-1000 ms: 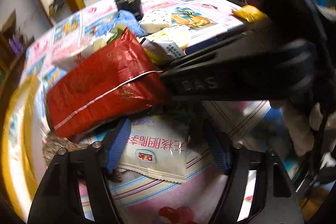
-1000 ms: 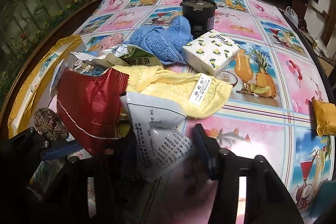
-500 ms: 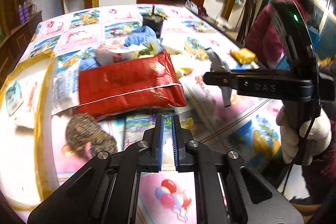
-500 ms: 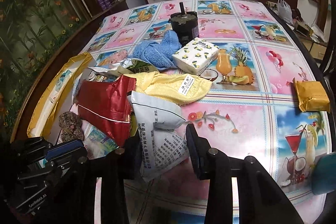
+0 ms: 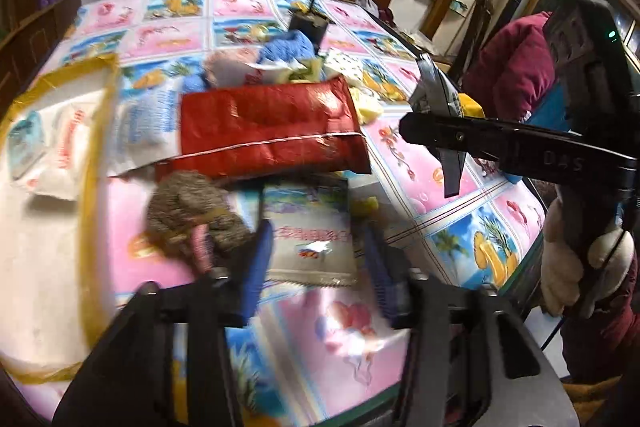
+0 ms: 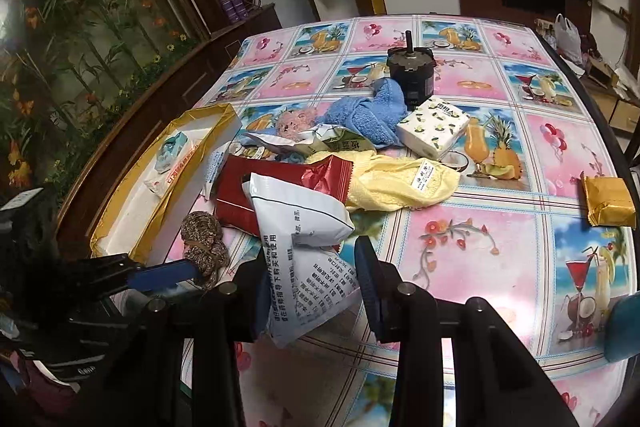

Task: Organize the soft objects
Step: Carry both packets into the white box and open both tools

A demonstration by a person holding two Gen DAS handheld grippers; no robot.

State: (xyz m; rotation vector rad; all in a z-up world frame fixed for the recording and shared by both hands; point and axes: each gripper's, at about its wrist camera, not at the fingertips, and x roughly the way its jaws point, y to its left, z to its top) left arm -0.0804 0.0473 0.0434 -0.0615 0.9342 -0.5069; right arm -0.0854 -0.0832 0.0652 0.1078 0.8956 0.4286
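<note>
My left gripper [image 5: 316,263] is open around a flat grey snack pouch [image 5: 312,247] lying on the table. A brown knitted item [image 5: 192,215] lies just left of it and a red foil bag [image 5: 272,123] just beyond. My right gripper [image 6: 312,287] is shut on a white printed packet [image 6: 304,239] and holds it above the table; it also shows in the left wrist view [image 5: 444,131]. The red bag [image 6: 280,187], a yellow towel [image 6: 400,183], a blue towel [image 6: 368,115] and the brown knit [image 6: 204,243] lie ahead.
A gold-rimmed white box [image 6: 160,187] holding tissue packs sits at the table's left edge. A black cylinder [image 6: 412,75], a white tissue pack [image 6: 432,127] and a gold packet [image 6: 608,199] stand on the patterned tablecloth. A person in red [image 5: 516,75] sits to the right.
My left gripper, shut half a second ago, has opened around the grey pouch. My right gripper has lifted the white packet further off the pile.
</note>
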